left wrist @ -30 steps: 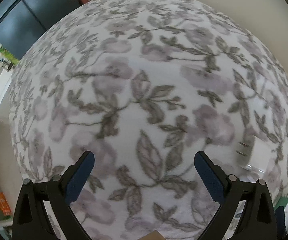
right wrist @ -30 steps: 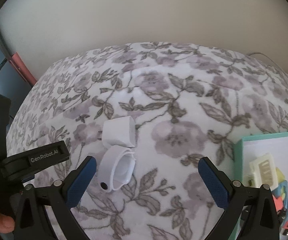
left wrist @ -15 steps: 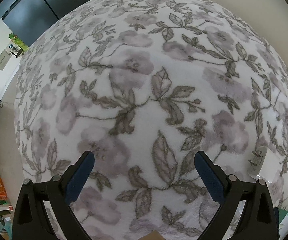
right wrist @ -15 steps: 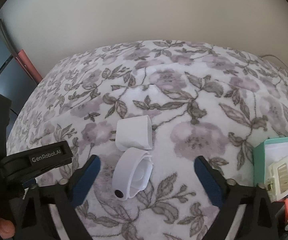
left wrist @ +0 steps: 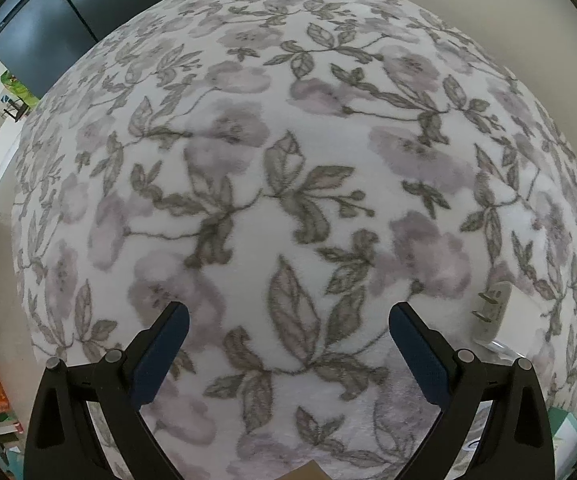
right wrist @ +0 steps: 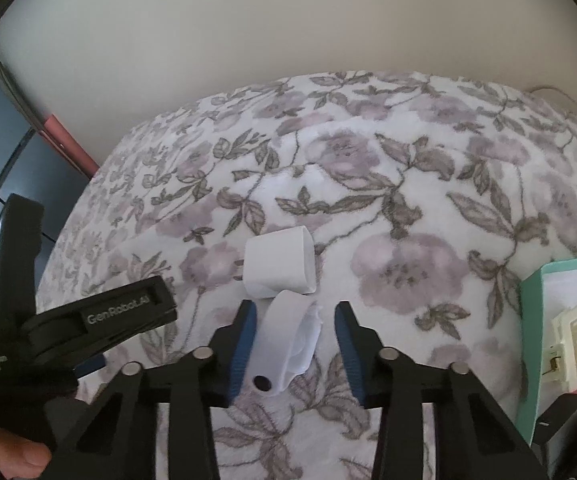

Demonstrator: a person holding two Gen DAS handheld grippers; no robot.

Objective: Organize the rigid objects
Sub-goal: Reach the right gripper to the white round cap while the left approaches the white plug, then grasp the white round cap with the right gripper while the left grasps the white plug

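Between the blue pads of the right tool (right wrist: 294, 322), on a floral fleece blanket (right wrist: 388, 216), lies a white oval adapter (right wrist: 288, 340) with a dark hole near its close end. The jaws are closing around it: the left pad looks to be at or very near its side, while the right pad stands apart from it with blanket showing in the gap. Just beyond, touching or nearly touching it, rests a white charger block (right wrist: 278, 266). At far right, a teal-rimmed box (right wrist: 528, 320) already holds small items. The left tool (left wrist: 288, 320) hangs over bare blanket with its jaws wide apart and nothing between them; the charger block shows at the right edge of its view.

Risks, as judged: the adapter lies tilted on a soft, yielding surface, so uneven pad contact may pivot it or press it into the pile. Its smooth, rounded shell may squirt forward into the charger block. A shallow grip near one end could let it swing and drop on the way to the box.
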